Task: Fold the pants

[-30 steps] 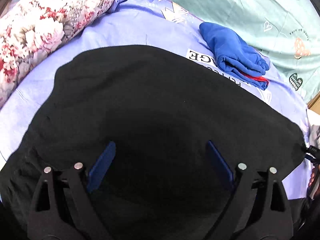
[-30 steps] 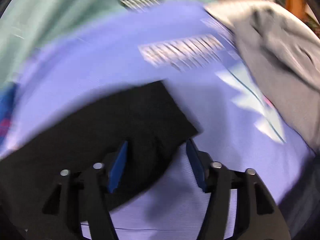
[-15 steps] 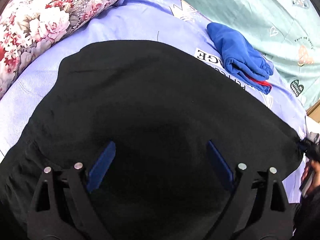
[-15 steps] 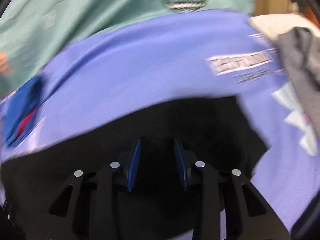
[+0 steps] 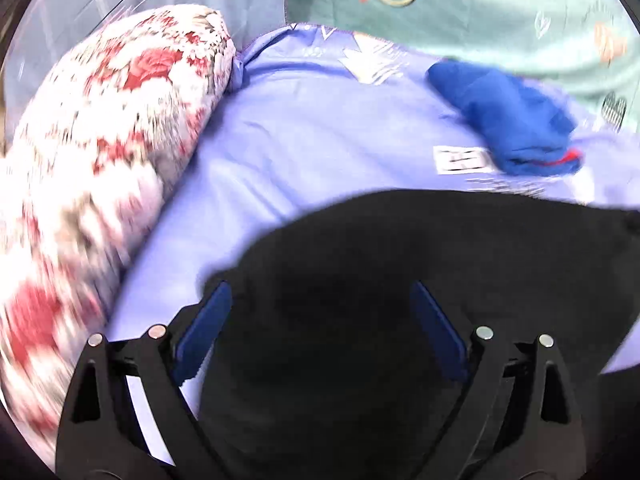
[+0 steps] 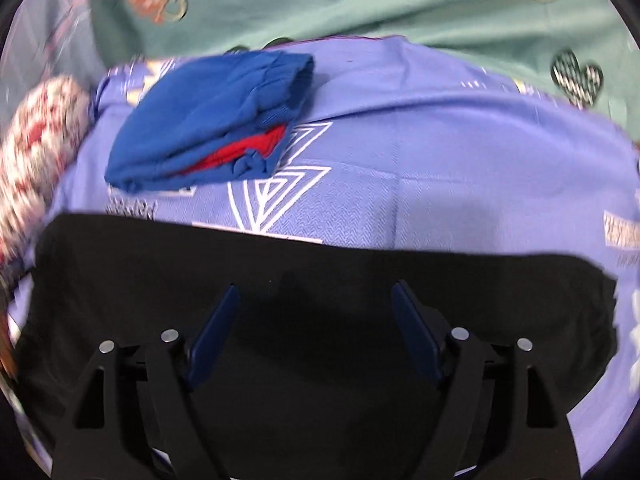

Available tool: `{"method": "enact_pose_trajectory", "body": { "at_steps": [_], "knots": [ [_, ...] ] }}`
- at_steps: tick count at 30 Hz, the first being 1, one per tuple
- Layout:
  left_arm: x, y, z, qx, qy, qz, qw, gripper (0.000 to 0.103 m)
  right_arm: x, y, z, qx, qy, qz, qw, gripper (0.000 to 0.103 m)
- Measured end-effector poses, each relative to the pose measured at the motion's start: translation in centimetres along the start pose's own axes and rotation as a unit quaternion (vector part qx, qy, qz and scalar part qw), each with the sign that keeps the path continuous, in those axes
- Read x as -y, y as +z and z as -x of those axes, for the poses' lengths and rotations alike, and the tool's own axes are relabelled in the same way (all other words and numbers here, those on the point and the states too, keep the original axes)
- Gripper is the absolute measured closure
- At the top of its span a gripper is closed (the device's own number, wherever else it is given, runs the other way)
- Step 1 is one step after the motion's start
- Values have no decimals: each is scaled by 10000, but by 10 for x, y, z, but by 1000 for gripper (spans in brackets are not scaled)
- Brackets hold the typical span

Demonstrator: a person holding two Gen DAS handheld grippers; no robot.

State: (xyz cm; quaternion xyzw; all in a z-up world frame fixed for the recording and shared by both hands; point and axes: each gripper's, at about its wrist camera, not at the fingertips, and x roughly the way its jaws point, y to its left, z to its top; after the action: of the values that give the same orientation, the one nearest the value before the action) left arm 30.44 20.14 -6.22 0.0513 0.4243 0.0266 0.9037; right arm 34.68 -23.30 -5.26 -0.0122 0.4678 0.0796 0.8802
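Left tongs (image 5: 320, 320): spread wide, blue pads apart, nothing clamped. Directly under and ahead of them, the black pants (image 5: 400, 280), lying flat on the lilac sheet (image 5: 320, 140); left pad over the pants' left edge, right pad well over the black cloth. Whether the pads touch the fabric, impossible to tell. To the left of these tongs, a rolled floral pillow (image 5: 100, 160), blurred. Ahead and to the right, beyond the far edge of the pants, a folded blue garment (image 5: 508, 120) with a red strip showing at its end, lying apart from the pants. Farther still, a mint-green sheet (image 5: 500, 12) with printed hearts.

Right tongs (image 6: 316, 320): jaws just opened wide after a brief closing, nothing gripped between them. Black pants (image 6: 320, 280) stretched across beneath both pads, far edge running straight from left to right just ahead of the tips. Beyond that edge, lilac sheet (image 6: 440, 160) with white triangle print. Ahead and to the left, the folded blue garment (image 6: 212, 120), red layer visible in its fold, near the pants but not touching. Far left, floral pillow (image 6: 36, 140), smeared by blur. Mint-green sheet (image 6: 360, 0) at the far side.
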Motion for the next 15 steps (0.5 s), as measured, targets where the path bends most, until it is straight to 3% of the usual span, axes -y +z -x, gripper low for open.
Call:
{"method": "enact_pose_trajectory", "body": {
  "at_steps": [6,8,10,12,15],
  "knots": [
    [-22,18,-47,-648,-610,-371,9953,18,9,-6,13,80,247,-346,9991,17],
    [-22,19,-55,-684,-748,-395,9941,22,7,-7,20,188,251,-298,9991,17],
    [-22,23,-59,-732,-975,-469,9914,33,8,-5,22,196,238,-221,9993,17],
    [-20,25,-60,-762,-1158,-561,9888,58,10,-3,22,171,161,-163,9996,17],
    [-2,21,-47,-662,-1150,-993,9862,83,12,8,16,155,-15,61,9999,17]
  ]
}}
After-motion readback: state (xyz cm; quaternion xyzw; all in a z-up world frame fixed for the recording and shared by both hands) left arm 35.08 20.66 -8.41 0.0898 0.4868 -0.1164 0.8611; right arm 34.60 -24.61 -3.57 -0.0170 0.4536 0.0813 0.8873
